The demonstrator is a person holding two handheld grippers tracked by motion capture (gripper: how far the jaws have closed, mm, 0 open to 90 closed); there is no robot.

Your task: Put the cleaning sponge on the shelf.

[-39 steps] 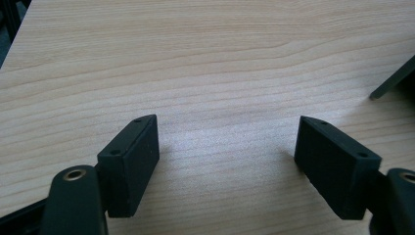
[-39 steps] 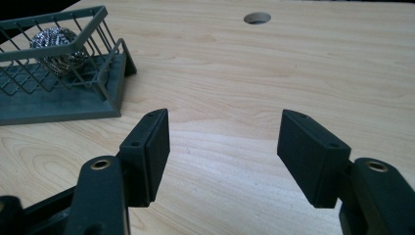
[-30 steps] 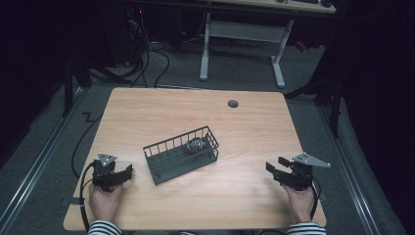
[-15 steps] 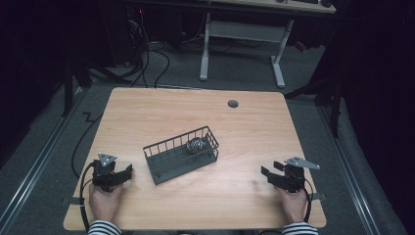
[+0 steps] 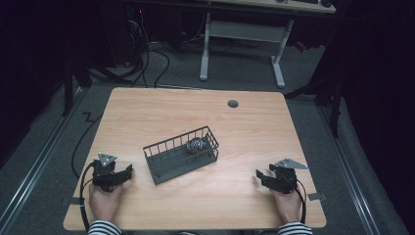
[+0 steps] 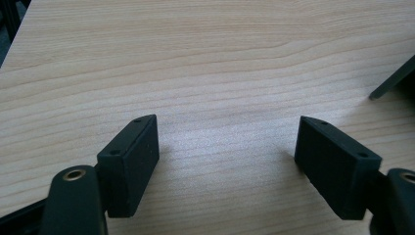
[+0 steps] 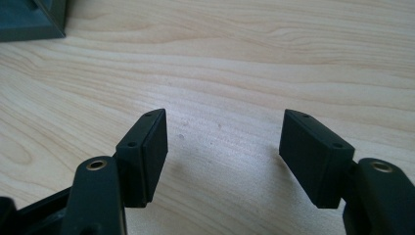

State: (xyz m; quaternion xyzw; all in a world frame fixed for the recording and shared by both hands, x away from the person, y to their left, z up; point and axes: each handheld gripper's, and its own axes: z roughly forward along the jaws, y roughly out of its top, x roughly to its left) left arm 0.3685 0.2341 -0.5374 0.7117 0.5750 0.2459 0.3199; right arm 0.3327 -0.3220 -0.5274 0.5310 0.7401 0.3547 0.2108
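On the left, my left gripper (image 5: 128, 172) sits low at the near left corner of the wooden table (image 5: 254, 122), held in the person's left hand (image 5: 105, 201), whose striped sleeve (image 5: 101, 228) comes in over the table's near edge. In the left gripper view its jaws stand wide apart with only bare wood grain between them; nothing is held. Its cable (image 5: 84, 178) loops off the table's left edge.

Moving toward the middle, the dark wire basket (image 5: 179, 154) rests on the table, turned at an angle, well apart from both grippers. Inside it, at its right end, lies a small round metallic ball of mesh or wire (image 5: 196, 145); I cannot tell just what it is. Beyond the basket, near the far edge, is a round grey cable port (image 5: 233, 104) in the tabletop.

On the right, my right gripper (image 5: 260, 176) is near the table's near right corner in the person's right hand (image 5: 287, 205), pointing left toward the basket. Its jaws have just been opening and stand parted over bare wood, with nothing between them. In the right gripper view a corner of the basket (image 7: 32, 19) shows at the upper left.
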